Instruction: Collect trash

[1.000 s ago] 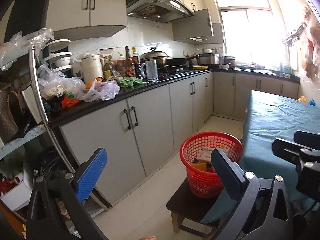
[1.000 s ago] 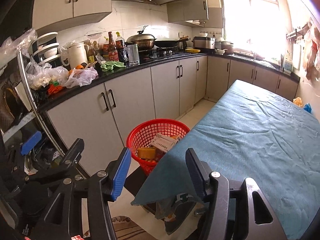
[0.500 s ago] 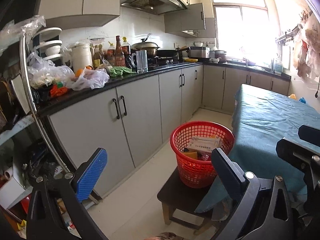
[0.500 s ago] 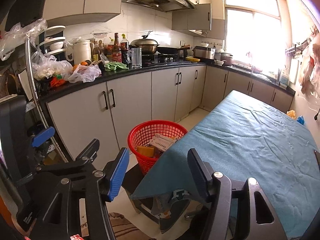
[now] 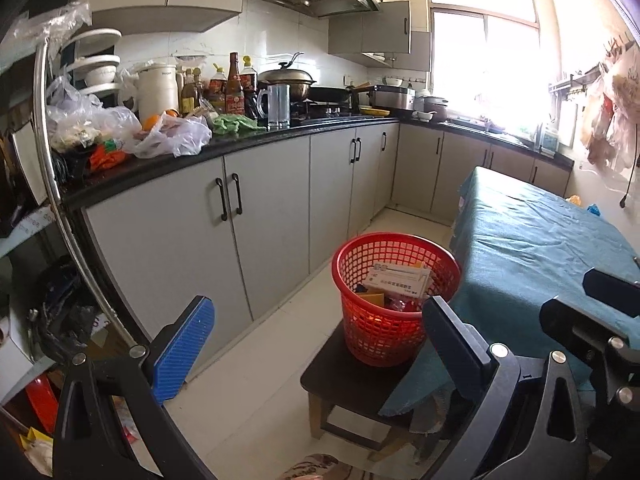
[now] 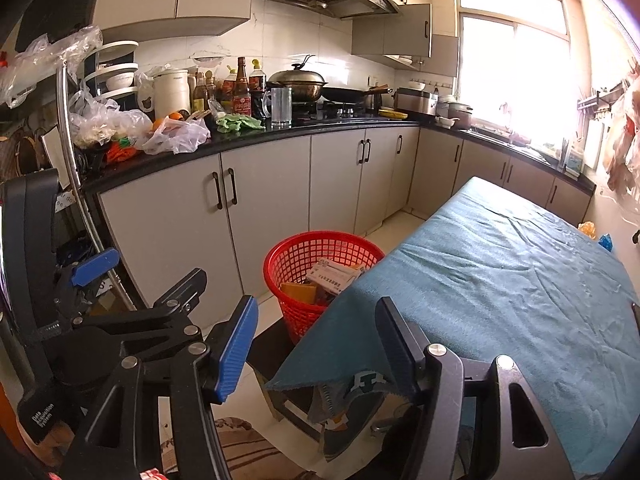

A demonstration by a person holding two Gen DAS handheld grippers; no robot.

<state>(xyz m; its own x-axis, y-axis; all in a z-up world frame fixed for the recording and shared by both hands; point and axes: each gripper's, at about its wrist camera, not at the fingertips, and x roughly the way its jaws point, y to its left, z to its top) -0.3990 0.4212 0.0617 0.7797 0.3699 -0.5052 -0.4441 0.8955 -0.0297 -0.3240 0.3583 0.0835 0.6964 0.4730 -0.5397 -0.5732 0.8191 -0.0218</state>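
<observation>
1. I am looking into a narrow kitchen, and the red basket [image 5: 396, 300] is serving as my landmark; it is standing on a dark low stool [image 5: 344, 384] on the pale floor.
2. Trash is lying inside the basket — a white printed carton [image 5: 400, 280] on top and a yellow-brown box [image 6: 299, 293] beside it.
3. My left gripper [image 5: 320, 340] is hovering on the near side of the basket, its jaws standing wide apart with nothing between them.
4. My right gripper [image 6: 316, 328] is hanging to the near right of the basket; its jaws are parted and empty, having just been opening a little.
5. A table under a teal cloth [image 6: 500, 280] is sitting just to the right of the basket, the cloth's corner drooping beside the stool.
6. Grey cupboards [image 5: 264, 216] are running along behind and to the left of the basket — their black counter [image 5: 168, 160] is carrying plastic bags [image 5: 172, 136], bottles [image 5: 235, 88] and a wok [image 5: 286, 80].
</observation>
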